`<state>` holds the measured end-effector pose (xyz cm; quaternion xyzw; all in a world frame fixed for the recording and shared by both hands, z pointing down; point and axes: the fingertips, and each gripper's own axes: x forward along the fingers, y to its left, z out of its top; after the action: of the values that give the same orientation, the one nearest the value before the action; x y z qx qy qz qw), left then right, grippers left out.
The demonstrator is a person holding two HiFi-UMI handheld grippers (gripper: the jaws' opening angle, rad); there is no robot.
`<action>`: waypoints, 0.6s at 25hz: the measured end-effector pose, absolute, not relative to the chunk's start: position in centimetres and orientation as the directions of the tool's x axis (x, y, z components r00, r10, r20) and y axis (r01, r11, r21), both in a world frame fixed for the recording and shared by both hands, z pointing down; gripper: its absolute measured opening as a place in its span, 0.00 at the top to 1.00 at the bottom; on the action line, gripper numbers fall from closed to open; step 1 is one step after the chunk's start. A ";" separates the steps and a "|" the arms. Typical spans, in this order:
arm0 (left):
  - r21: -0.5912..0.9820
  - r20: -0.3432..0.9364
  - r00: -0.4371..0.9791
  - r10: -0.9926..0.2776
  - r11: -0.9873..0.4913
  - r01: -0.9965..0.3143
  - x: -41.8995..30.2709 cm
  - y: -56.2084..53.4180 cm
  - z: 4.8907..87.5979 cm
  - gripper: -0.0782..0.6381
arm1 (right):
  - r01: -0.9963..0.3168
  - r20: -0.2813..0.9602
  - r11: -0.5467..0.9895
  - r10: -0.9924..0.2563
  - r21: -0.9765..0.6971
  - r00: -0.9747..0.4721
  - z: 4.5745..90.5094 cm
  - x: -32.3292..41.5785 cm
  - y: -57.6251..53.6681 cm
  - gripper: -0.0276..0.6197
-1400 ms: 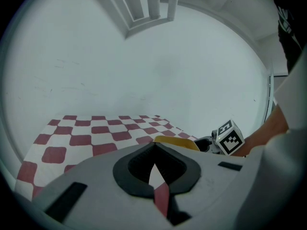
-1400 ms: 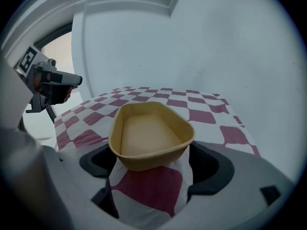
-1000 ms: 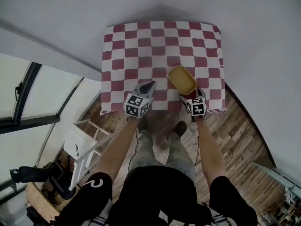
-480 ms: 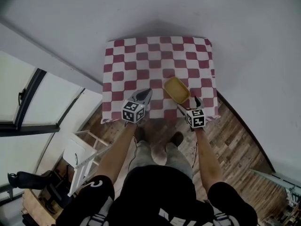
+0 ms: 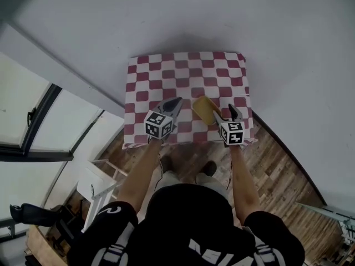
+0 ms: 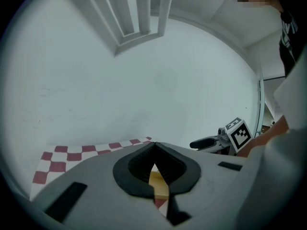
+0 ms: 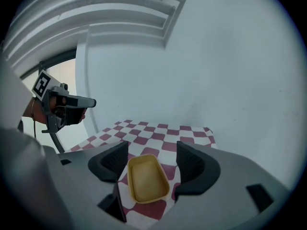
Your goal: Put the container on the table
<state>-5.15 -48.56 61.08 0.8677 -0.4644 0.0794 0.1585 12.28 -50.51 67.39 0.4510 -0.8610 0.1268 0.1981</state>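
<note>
A shallow yellow container [image 5: 204,108] lies on the table [image 5: 166,76] with its red-and-white checked cloth, near the front edge. My right gripper [image 5: 233,113] hangs above and just right of it. In the right gripper view the container [image 7: 145,178] shows far below between the pads [image 7: 191,163], which do not touch it; the jaws are closing with nothing held. My left gripper [image 5: 174,105] hovers over the cloth left of the container. Its pads [image 6: 165,163] meet at the tip, and a strip of the container [image 6: 158,182] shows below them.
A white wall runs behind the table. Wooden floor [image 5: 277,165] lies in front of it, where the person stands. A white stool [image 5: 97,182] and a window [image 5: 33,126] are at the left. Each gripper shows in the other's view: the right gripper [image 6: 211,142], the left gripper [image 7: 72,102].
Both grippers have risen away from the table and the head view has pulled back. The right gripper has lifted off beside the container, which stays on the cloth.
</note>
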 end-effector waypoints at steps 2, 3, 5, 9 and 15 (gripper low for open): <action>0.182 0.263 0.560 -0.785 -0.530 -0.828 -4.8 -49.1 59.4 0.86 | -0.831 0.429 0.555 -0.744 -0.030 -0.512 65.6 12.2 -51.4 0.51; 0.176 0.250 0.560 -0.790 -0.532 -0.828 -4.8 -49.4 58.5 0.86 | -0.833 0.415 0.553 -0.752 -0.028 -0.513 64.7 12.1 -51.9 0.53; 0.167 0.224 0.559 -0.799 -0.533 -0.829 -4.7 -49.8 56.9 0.86 | -0.837 0.386 0.547 -0.766 -0.029 -0.514 62.9 11.9 -52.6 0.58; 0.143 0.183 0.551 -0.814 -0.533 -0.834 -4.9 -50.6 53.5 0.86 | -0.839 0.332 0.543 -0.787 -0.029 -0.520 59.3 11.6 -53.6 0.67; 0.102 0.154 0.523 -0.838 -0.513 -0.852 -6.0 -51.6 50.5 0.86 | -0.854 0.252 0.519 -0.822 -0.037 -0.511 54.9 11.9 -54.8 0.79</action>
<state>-6.03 -51.64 50.48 0.8687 -0.4865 0.0424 0.0826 11.88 -54.81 54.95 0.4839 -0.8656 0.0785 0.1018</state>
